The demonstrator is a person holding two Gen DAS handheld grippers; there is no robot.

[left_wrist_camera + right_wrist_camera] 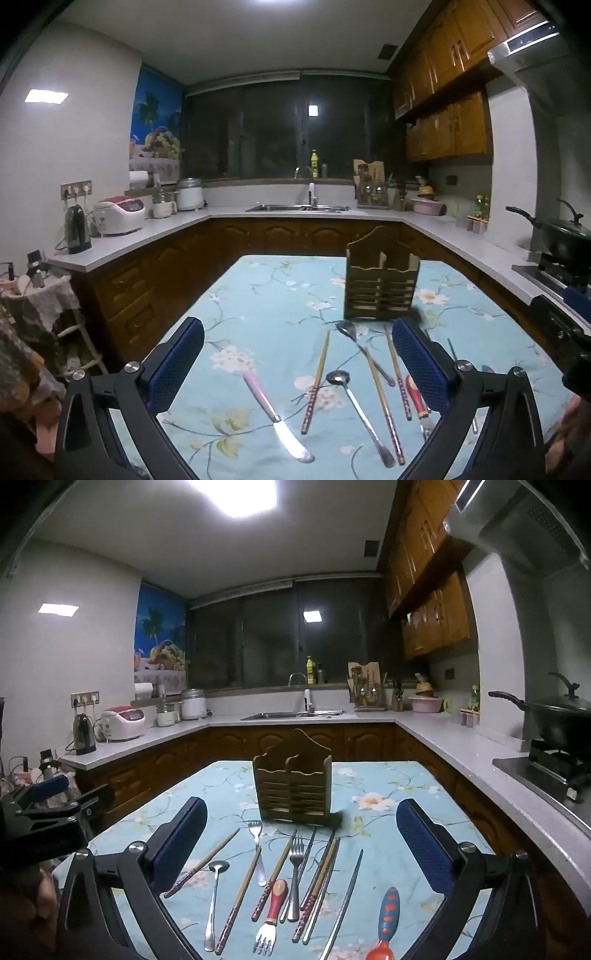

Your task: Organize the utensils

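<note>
Hovering over the flowered table (399, 794), my left gripper (297, 363) and right gripper (301, 843) both stand wide apart, holding nothing. Below them lie the utensils (295, 878), spread loose; beyond stands the wooden holder (291, 786), upright.

A home kitchen: sink (291, 715), wooden cabinets (432, 627), stove with wok (561, 716).

Floral table (388, 775) — utensils (295, 878), holder (291, 794)

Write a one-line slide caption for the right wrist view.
Open right gripper hovers over forks, spoons and chopsticks scattered on a floral tablecloth, facing an empty wooden utensil holder.
</note>
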